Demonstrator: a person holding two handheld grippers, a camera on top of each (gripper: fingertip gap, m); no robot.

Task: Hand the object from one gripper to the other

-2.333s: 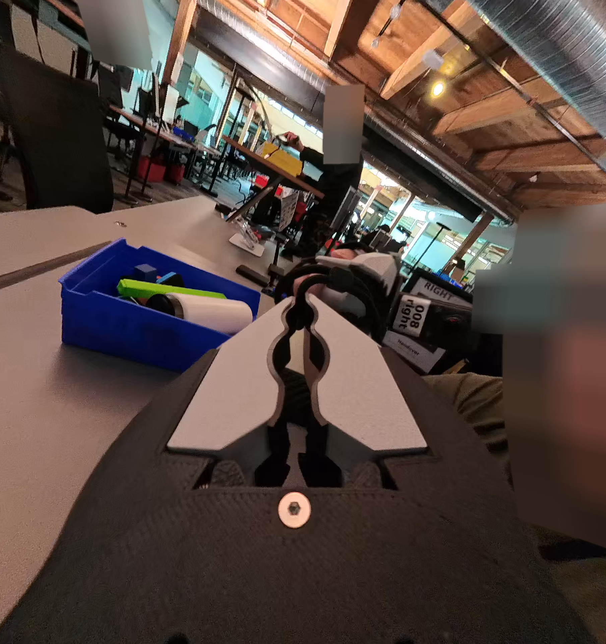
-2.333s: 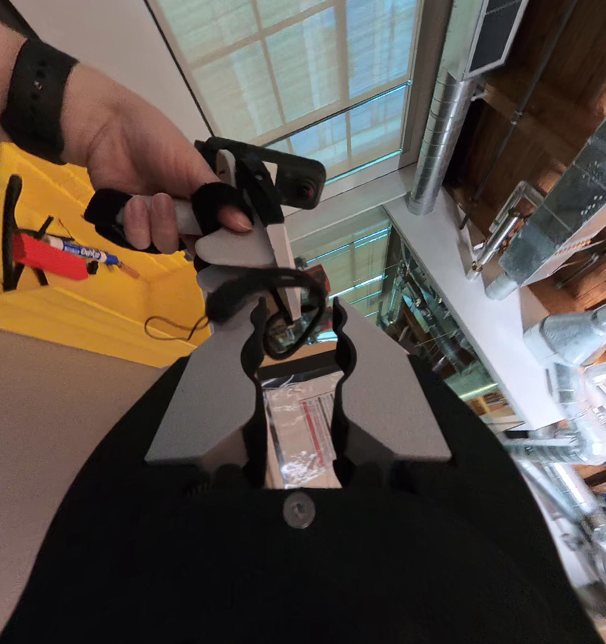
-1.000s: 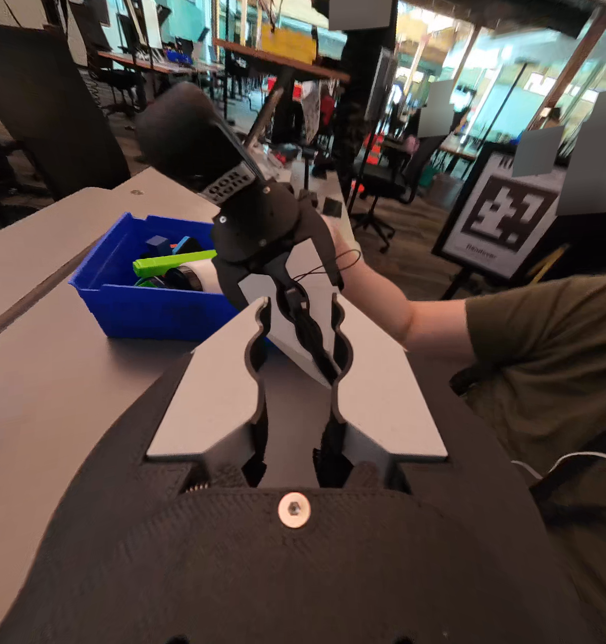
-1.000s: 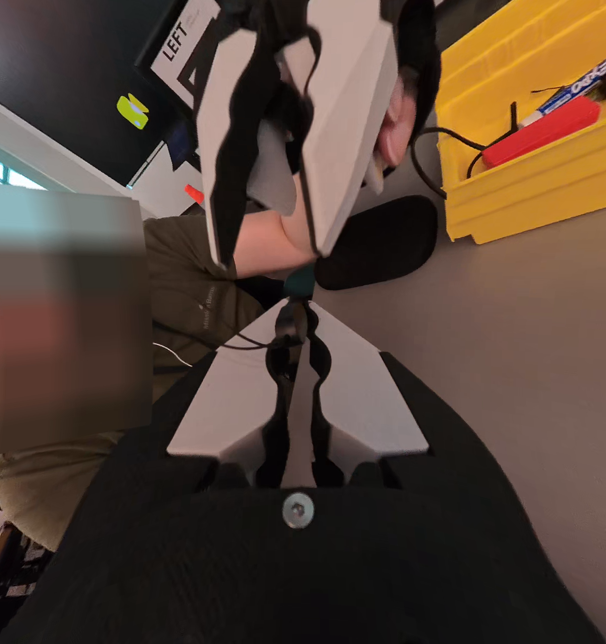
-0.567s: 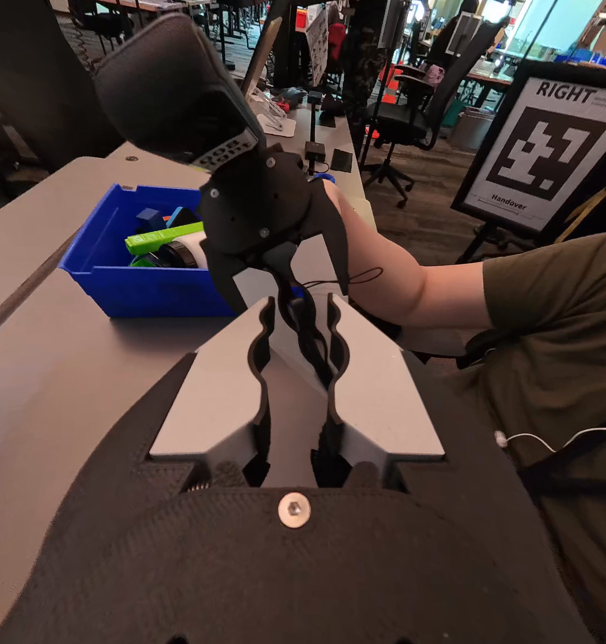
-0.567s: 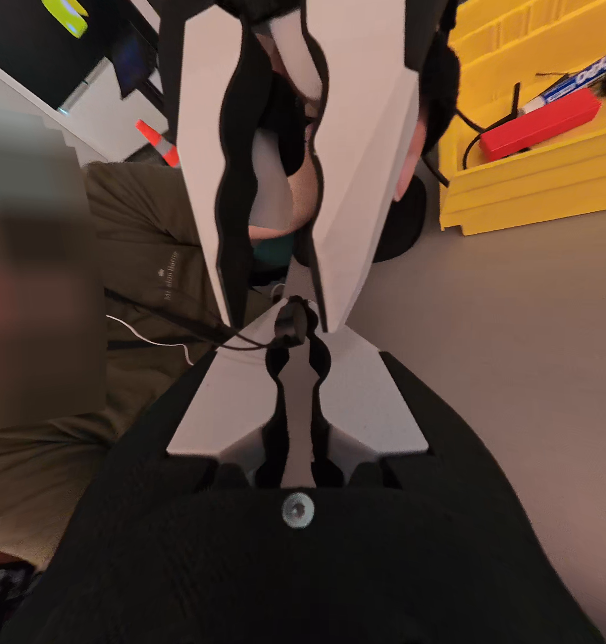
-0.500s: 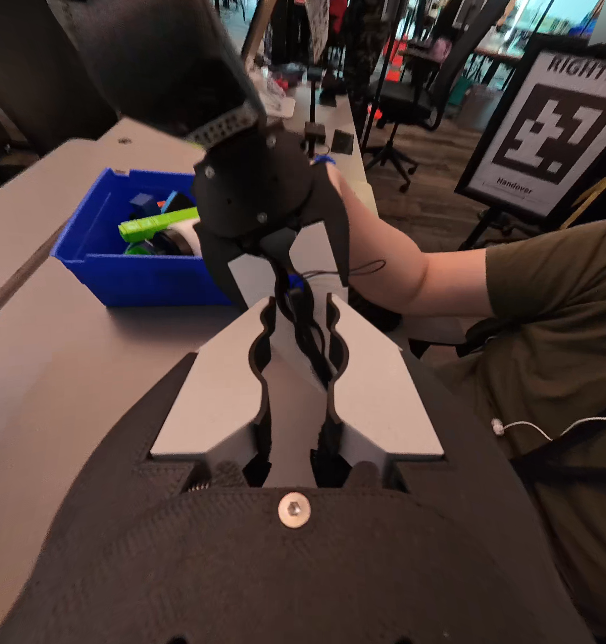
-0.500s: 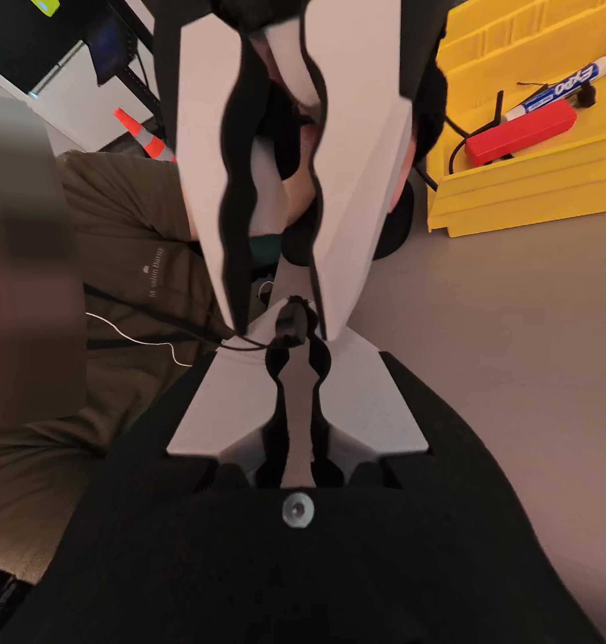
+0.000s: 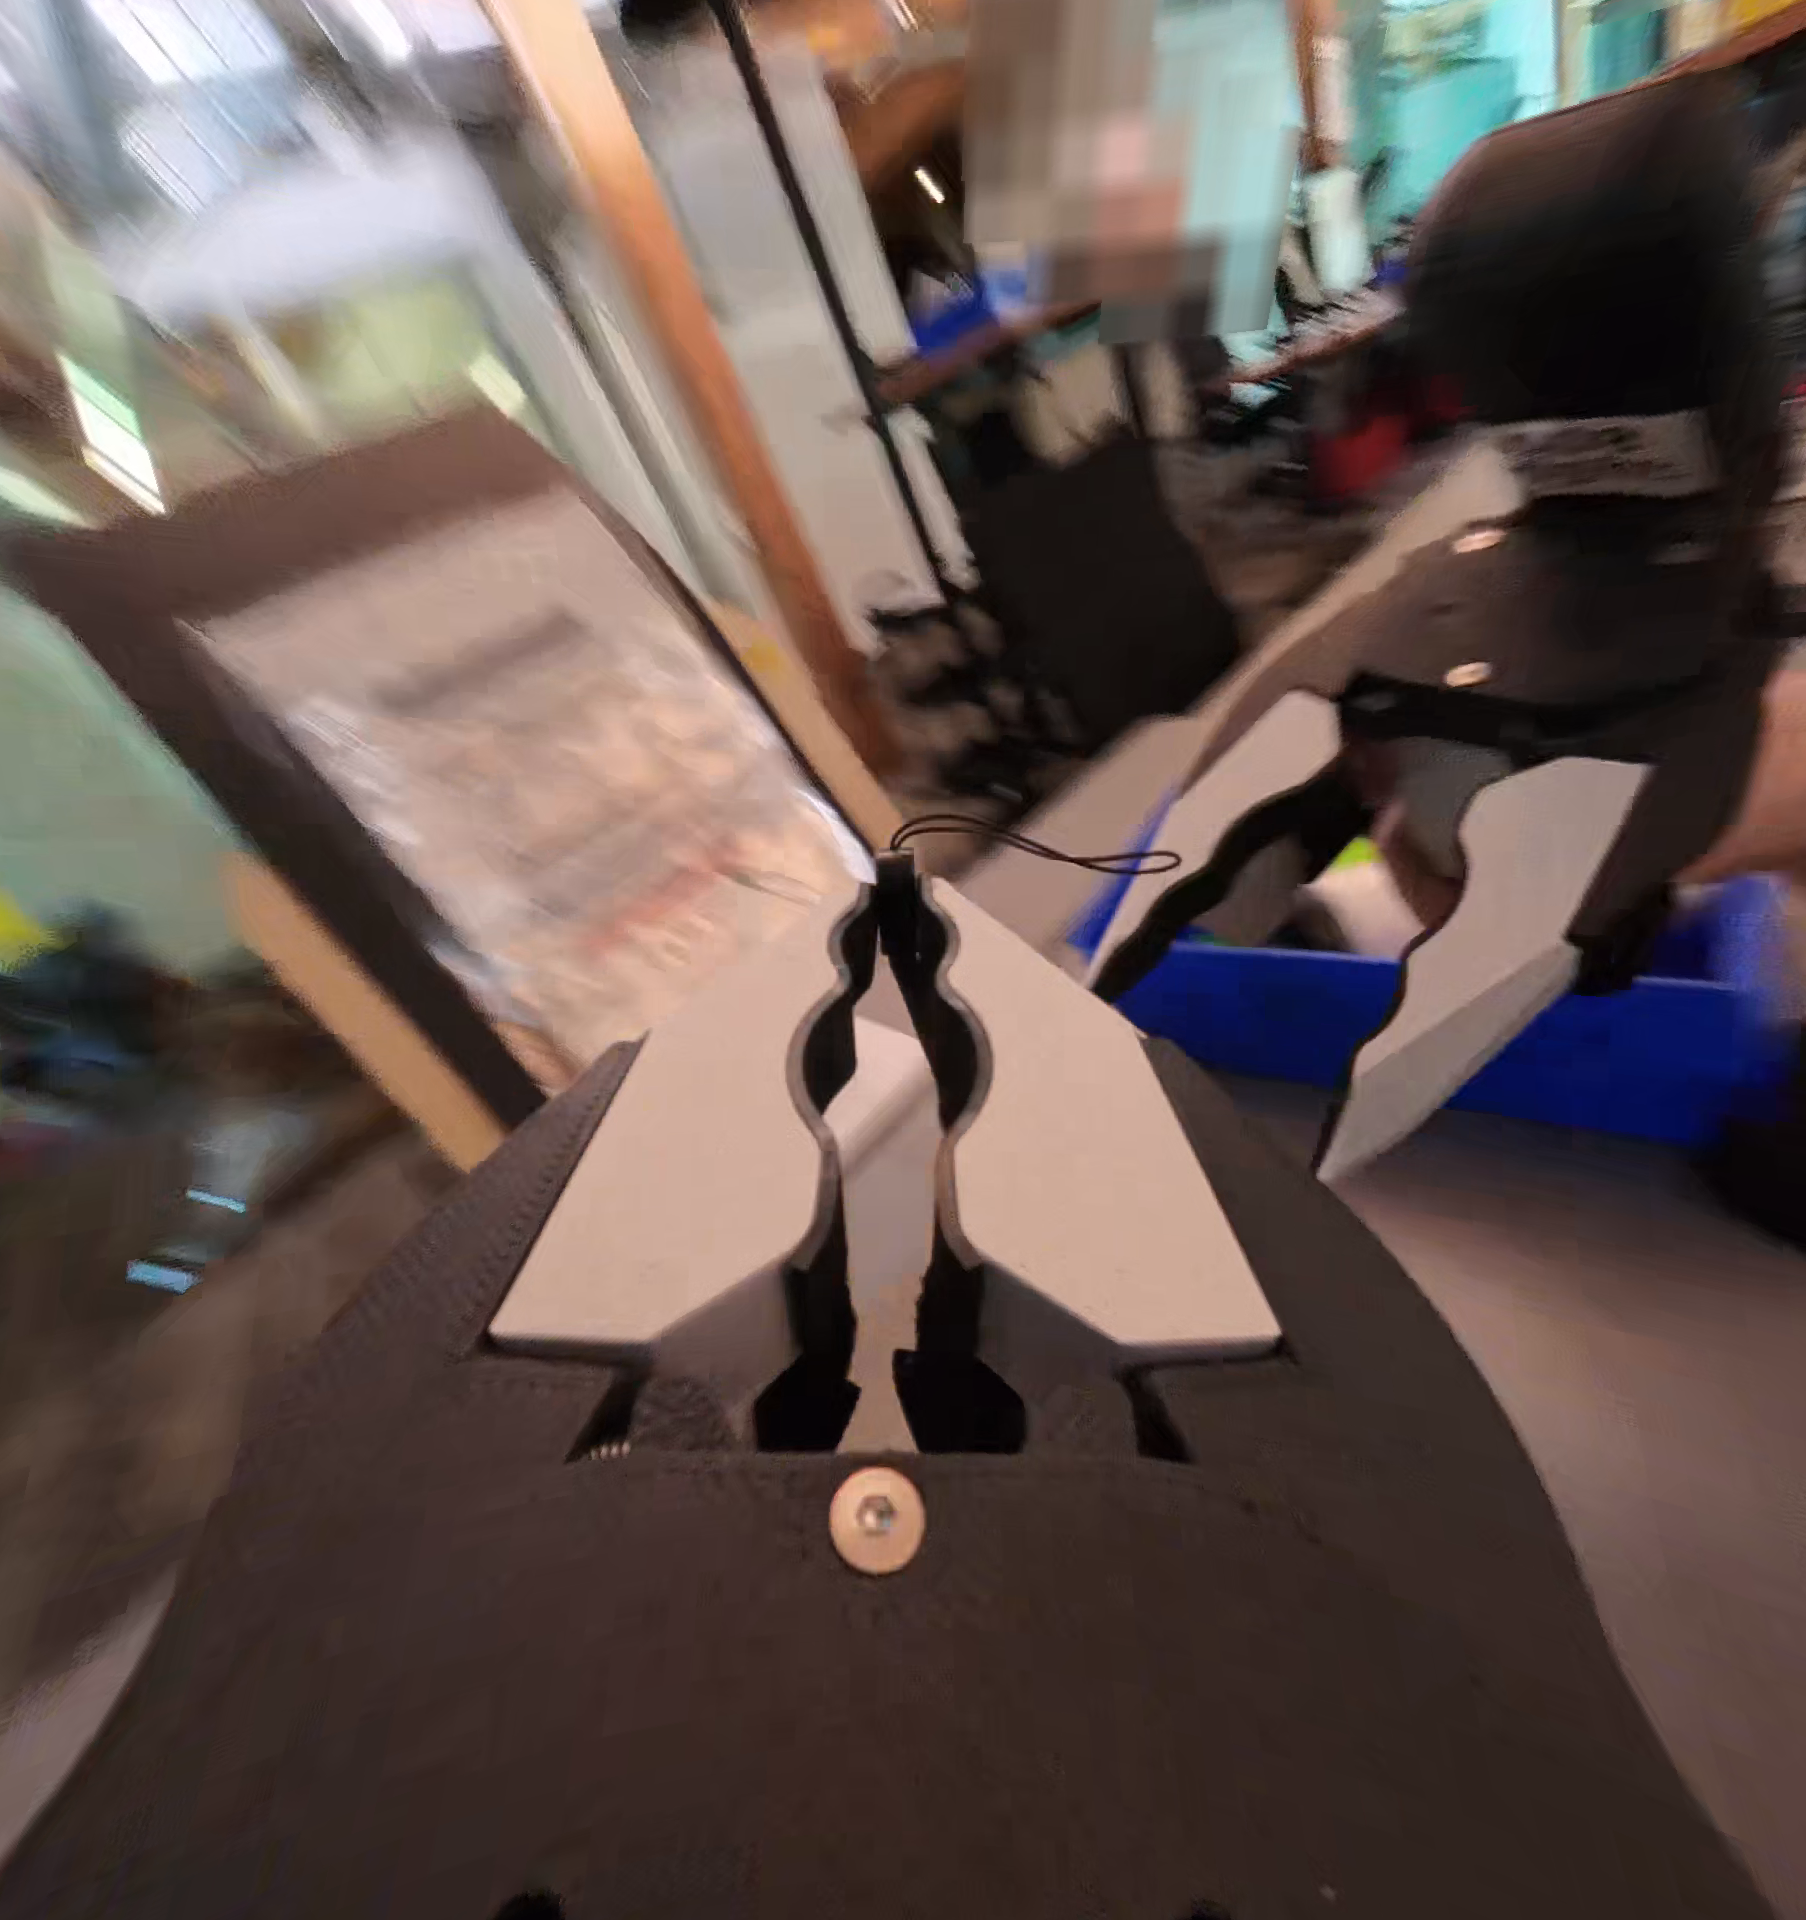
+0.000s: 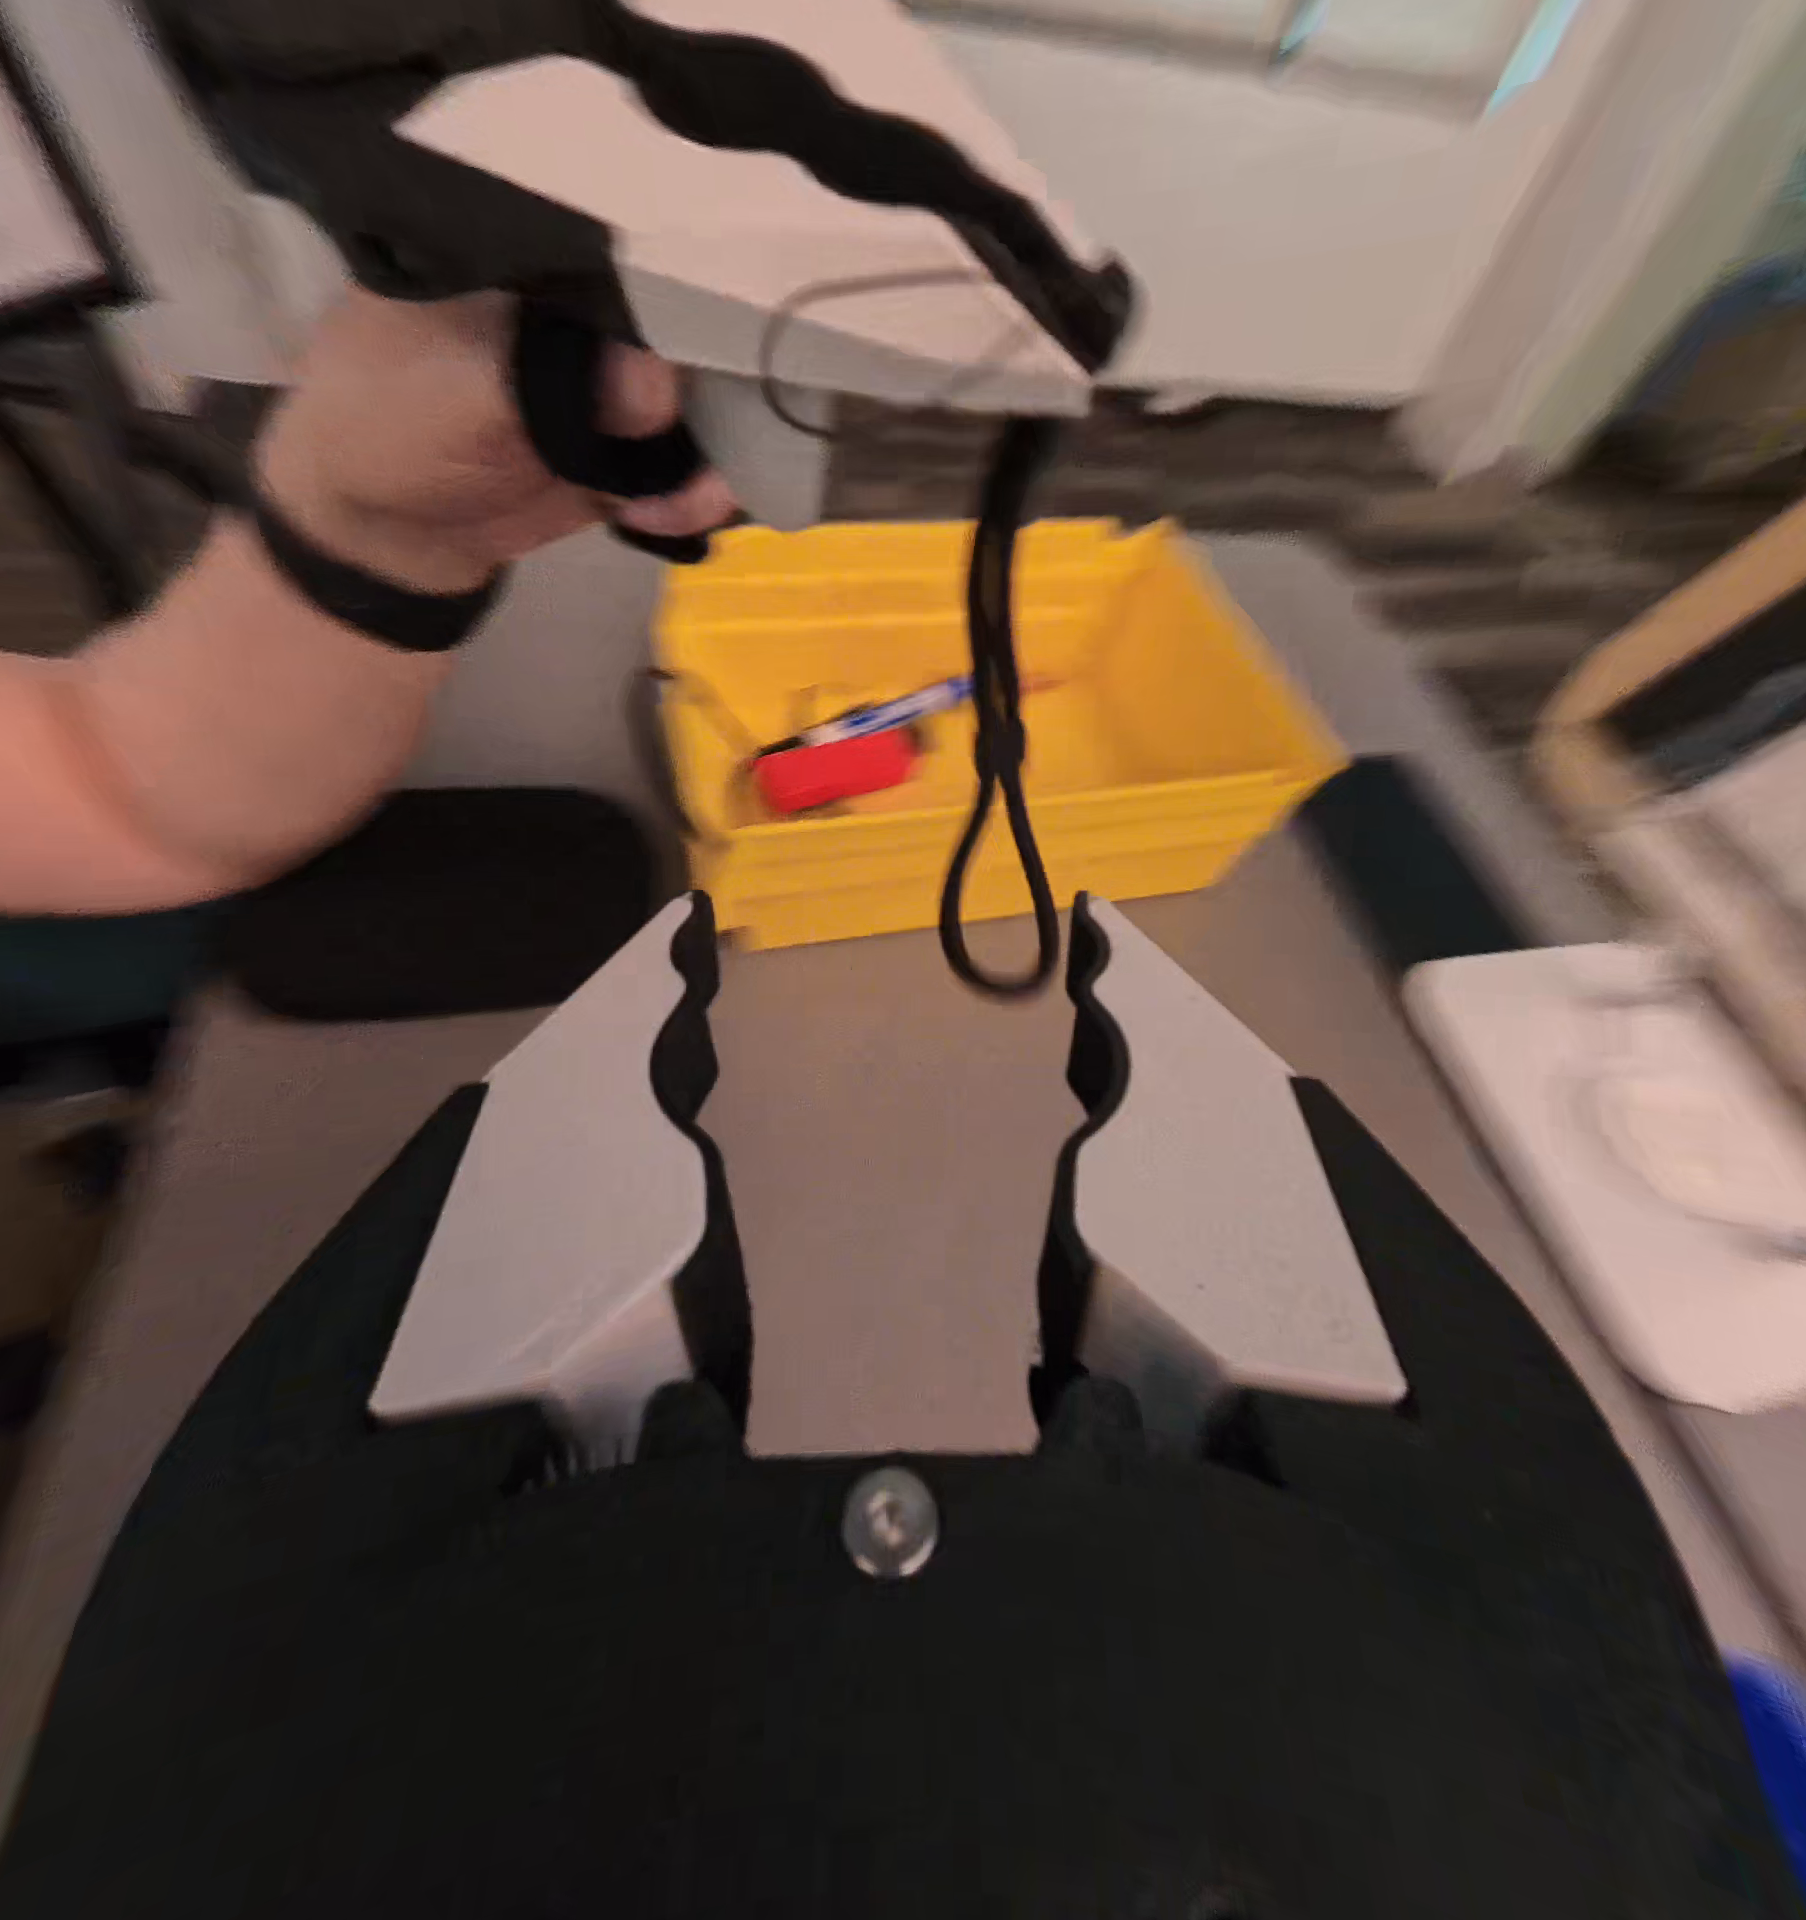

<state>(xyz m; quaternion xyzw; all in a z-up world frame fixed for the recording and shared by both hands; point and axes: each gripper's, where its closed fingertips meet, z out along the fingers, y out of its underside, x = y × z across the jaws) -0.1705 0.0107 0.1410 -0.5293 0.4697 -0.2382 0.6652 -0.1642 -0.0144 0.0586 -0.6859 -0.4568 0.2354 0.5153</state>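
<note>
A black lanyard strap (image 10: 994, 623) with a loop at its lower end hangs from my left gripper (image 10: 1096, 312), above the yellow bin (image 10: 1190, 821). In the left wrist view my left gripper (image 9: 894, 883) is shut on the strap's top end (image 9: 894, 871), and a thin cord loop (image 9: 1086, 860) sticks out to the right. My right gripper (image 10: 888, 914) is open and empty, just below the hanging loop and apart from it. It also shows in the left wrist view (image 9: 1216, 1081), open, at the right.
The yellow bin holds a red block (image 10: 837, 769) and a blue marker (image 10: 899, 707). A blue bin (image 9: 1501, 1039) with objects stands behind the right gripper. A white tray (image 10: 1605, 1143) lies at the right, a black pad (image 10: 411, 894) at the left. A framed sign (image 9: 514, 779) stands off the table. The gap from one gripper's tips to the other's is roughly 9 cm.
The right gripper, earlier shut on the strap, has opened and drawn back. The left gripper, earlier open around it, has shut on it and swung away above the yellow bin.
</note>
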